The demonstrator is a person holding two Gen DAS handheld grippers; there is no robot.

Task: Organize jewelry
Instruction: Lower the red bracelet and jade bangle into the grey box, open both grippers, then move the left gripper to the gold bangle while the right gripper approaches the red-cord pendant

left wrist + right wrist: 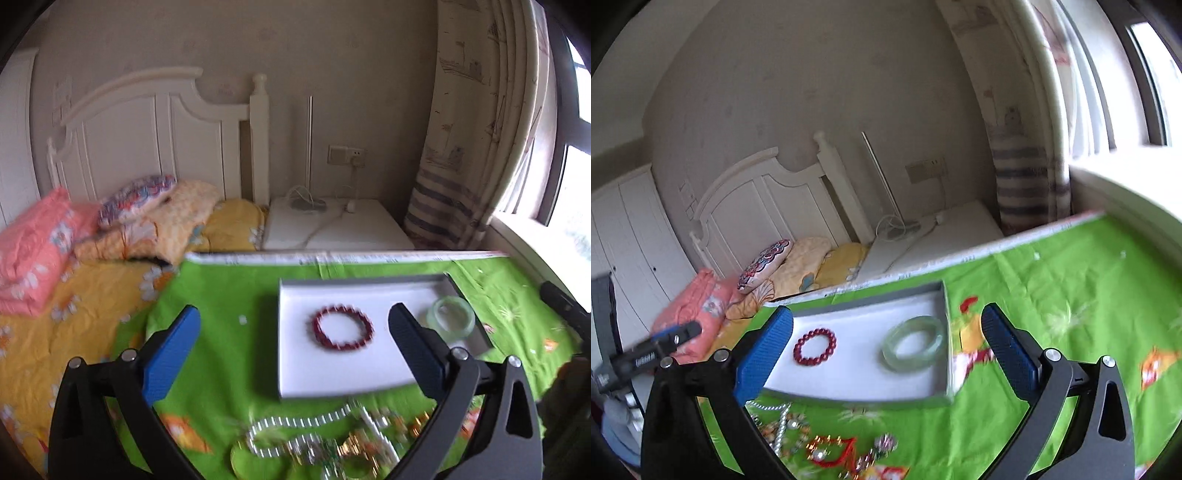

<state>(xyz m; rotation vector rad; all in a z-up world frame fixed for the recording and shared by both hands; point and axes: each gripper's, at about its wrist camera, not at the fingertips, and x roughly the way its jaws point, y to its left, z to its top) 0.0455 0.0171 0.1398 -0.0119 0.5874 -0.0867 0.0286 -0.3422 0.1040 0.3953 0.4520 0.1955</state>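
Note:
A shallow white tray (pixel 332 373) (pixel 857 380) lies on the green cloth. Inside it are a dark red bead bracelet (pixel 342 328) (pixel 815 347) and a pale green jade bangle (pixel 451 316) (pixel 914 343). My left gripper (pixel 295 332) hangs open above the tray's near side, nothing between its blue pads. My right gripper (pixel 888 336) is open too, above the tray with the bangle seen between its fingers but below them, untouched. A heap of loose jewelry (pixel 332 439) (pixel 820 443) with silver chains and gold pieces lies in front of the tray.
The green patterned cloth (pixel 221 295) (pixel 1052 295) covers the table. A bed with pillows (pixel 110 229) lies to the left, a white nightstand (pixel 343 229) stands behind, and a curtain and window sill (pixel 535 236) are at the right. The left gripper's body (pixel 646 354) shows at the right view's left edge.

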